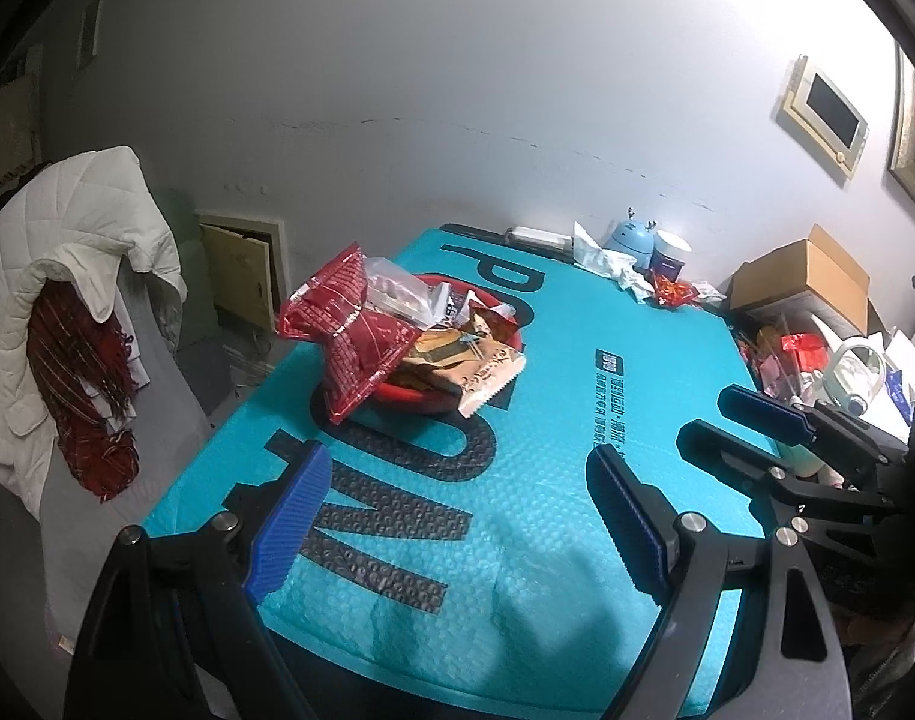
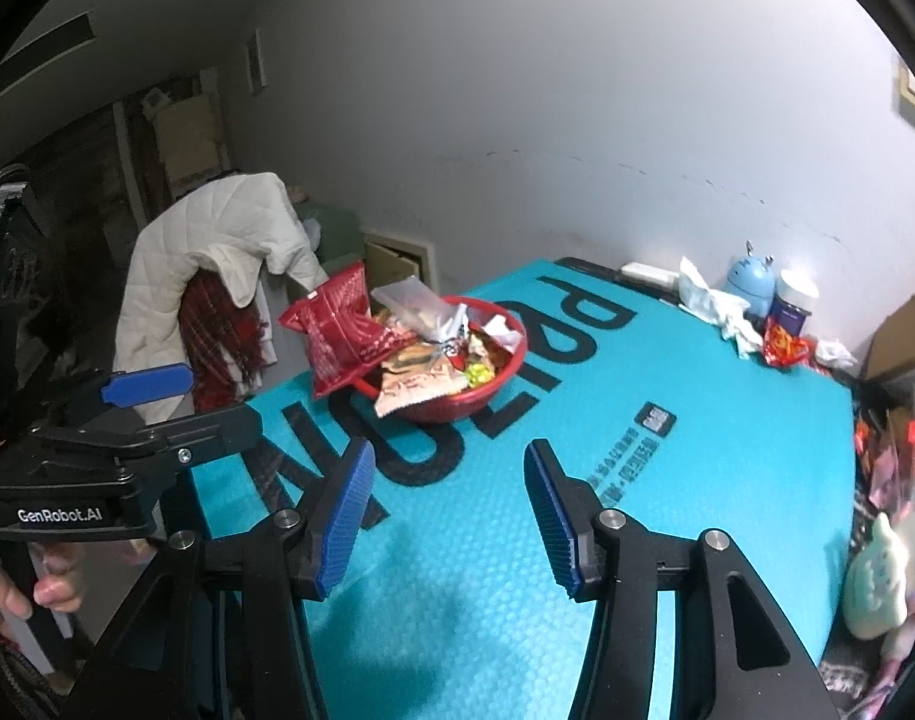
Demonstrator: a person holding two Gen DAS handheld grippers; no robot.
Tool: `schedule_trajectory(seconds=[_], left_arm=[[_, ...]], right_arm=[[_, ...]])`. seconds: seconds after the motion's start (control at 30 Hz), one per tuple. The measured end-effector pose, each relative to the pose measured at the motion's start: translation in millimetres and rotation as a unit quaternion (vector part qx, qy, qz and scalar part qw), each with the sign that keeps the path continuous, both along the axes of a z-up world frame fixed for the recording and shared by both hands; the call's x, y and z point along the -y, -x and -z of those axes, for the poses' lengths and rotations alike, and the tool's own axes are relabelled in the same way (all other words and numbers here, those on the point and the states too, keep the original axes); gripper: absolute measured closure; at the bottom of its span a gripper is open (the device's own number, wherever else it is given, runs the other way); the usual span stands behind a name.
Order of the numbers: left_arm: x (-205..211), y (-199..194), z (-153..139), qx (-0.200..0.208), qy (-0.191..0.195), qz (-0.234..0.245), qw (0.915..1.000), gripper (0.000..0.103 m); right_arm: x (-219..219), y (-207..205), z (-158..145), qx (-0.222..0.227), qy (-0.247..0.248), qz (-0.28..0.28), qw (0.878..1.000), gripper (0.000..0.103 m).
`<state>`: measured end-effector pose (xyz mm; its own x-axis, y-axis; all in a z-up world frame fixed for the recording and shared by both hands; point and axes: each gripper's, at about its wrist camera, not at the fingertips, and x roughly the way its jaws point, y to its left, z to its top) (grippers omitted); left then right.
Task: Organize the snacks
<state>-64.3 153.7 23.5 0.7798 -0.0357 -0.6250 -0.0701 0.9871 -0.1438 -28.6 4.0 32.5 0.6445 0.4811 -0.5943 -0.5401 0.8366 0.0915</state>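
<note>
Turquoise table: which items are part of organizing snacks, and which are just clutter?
Job:
- red plastic basket
- large red foil snack bag, hanging over the basket's rim
- beige snack packet, also over the rim
- clear plastic packet on the pile

Lying about:
- white quilted jacket on a chair
- small blue round gadget
- purple jar with white lid
- brown cardboard box

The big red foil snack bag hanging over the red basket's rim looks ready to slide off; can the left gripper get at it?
Probably yes: the left gripper is open and empty, with only bare teal bubble mat between it and the red foil bag.
</note>
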Motion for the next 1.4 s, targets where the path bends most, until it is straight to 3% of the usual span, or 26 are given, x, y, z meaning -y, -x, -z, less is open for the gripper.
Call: schedule_trajectory(seconds=[0.77, 1.4], left_arm=[[13.7, 7.5, -14.6, 0.013, -0.024, -0.019, 0.9995, 0.016], [14.6, 14.3, -21.2, 0.02, -0.021, -0.016, 0.9994, 0.016]], right_arm=[[16.2, 3.6, -7.8, 0.008, -0.007, 0.0, 1.0, 0.048], [16.8, 16.3, -18.8, 0.022, -0.005, -0.004, 1.0, 0.044]])
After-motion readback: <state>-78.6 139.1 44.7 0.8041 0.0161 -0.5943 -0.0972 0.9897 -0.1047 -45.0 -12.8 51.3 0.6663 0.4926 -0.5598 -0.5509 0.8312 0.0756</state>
